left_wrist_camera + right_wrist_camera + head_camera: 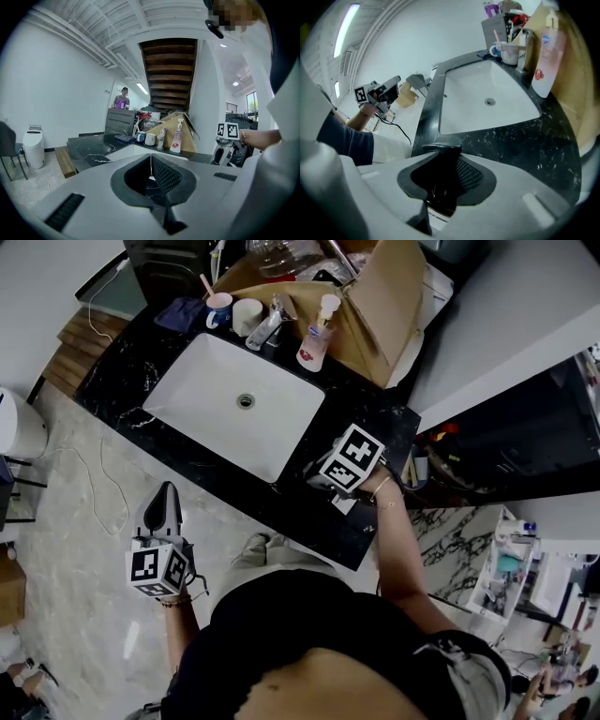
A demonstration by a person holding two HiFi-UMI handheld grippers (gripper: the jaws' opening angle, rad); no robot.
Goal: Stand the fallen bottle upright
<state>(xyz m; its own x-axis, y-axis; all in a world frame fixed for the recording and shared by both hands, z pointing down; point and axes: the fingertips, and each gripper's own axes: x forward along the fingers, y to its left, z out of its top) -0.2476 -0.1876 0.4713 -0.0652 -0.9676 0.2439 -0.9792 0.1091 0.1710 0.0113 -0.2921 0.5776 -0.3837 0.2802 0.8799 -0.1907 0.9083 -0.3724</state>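
A dark bottle (439, 180) with a flat cap and a pale label lies between the jaws of my right gripper (443, 157), which is shut on it. In the head view that gripper (325, 482) points steeply down at the front right part of the black marble counter (366, 413), just right of the white sink (202, 381); the bottle is mostly hidden under it. My left gripper (161, 501) hangs off the counter over the floor, pointing towards the counter edge. Its jaws (150, 158) are shut with nothing in them.
Behind the sink stand a pink pump bottle (316, 341), a faucet (267, 326) and two cups (234, 312). A blue cloth (183, 313) lies at the back left, and an open cardboard box (380, 306) stands behind. A cable runs across the floor (89, 474).
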